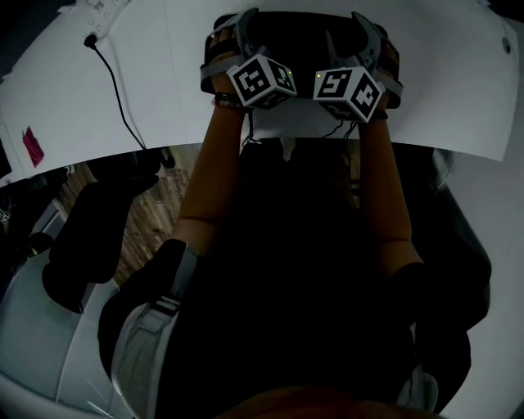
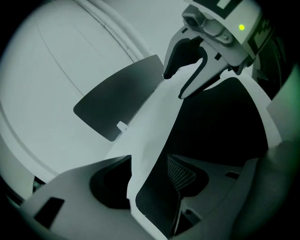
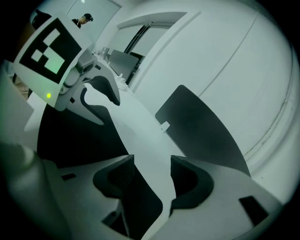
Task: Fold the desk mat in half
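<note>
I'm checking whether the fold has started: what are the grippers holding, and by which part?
The desk mat: the left gripper and right gripper each grip its lifted edge, side by side, with the white underside showing.

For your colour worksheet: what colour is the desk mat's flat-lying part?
Dark grey: desk mat, best seen in the left gripper view.

Well off to the left of the left tongs (image 1: pixel 233 29), a black cable (image 1: pixel 119 94) snakes across the white table (image 1: pixel 65 90) from a power strip (image 1: pixel 102 16) at the far edge. There's a little pink thing (image 1: pixel 33 146) even further left. Nearer than the tongs, past the table edge, you get wooden floor (image 1: pixel 160 204) and a black chair (image 1: pixel 90 237).
</note>
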`<state>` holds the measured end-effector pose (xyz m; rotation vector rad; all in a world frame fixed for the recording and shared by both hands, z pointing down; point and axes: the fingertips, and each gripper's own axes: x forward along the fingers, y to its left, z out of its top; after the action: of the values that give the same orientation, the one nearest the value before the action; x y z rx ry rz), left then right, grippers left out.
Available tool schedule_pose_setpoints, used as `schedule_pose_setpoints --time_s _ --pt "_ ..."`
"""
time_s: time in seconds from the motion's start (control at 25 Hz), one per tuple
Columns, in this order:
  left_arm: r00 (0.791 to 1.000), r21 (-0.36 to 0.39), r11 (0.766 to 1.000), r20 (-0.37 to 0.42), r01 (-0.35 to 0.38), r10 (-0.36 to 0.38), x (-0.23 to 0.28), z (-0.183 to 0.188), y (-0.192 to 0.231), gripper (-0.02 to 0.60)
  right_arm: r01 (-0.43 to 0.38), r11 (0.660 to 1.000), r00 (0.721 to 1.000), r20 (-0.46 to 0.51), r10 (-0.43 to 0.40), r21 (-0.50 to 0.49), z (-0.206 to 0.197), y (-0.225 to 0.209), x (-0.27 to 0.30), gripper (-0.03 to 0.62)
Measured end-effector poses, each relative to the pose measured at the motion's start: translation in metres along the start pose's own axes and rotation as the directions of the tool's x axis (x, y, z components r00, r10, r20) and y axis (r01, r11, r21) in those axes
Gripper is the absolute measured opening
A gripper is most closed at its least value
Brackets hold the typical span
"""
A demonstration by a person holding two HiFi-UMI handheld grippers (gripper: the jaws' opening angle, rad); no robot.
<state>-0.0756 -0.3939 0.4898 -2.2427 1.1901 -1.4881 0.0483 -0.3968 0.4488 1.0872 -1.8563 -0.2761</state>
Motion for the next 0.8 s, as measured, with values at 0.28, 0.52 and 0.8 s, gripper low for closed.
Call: schedule_pose_setpoints --time_s 0.28,0.52,0.8 --pt "0.998 -0.025 1.000 0.067 0.006 -0.005 -0.040 0.014 0.007 0.238 0.034 0.999 0.998 0.045 -0.034 0.000 0.032 -0.006 -0.044 0.236" --pt "0.988 -0.126 0.990 0.151 0.056 -0.037 -0.069 0.019 0.011 0.238 0.037 0.999 0.997 0.064 -0.039 0.034 0.041 -0.004 -0.078 0.238" --pt "0.967 -0.188 0.977 0.249 0.104 -0.055 -0.104 0.038 0.006 0.238 0.010 0.998 0.990 0.138 -0.018 0.061 0.051 -0.009 -0.119 0.238"
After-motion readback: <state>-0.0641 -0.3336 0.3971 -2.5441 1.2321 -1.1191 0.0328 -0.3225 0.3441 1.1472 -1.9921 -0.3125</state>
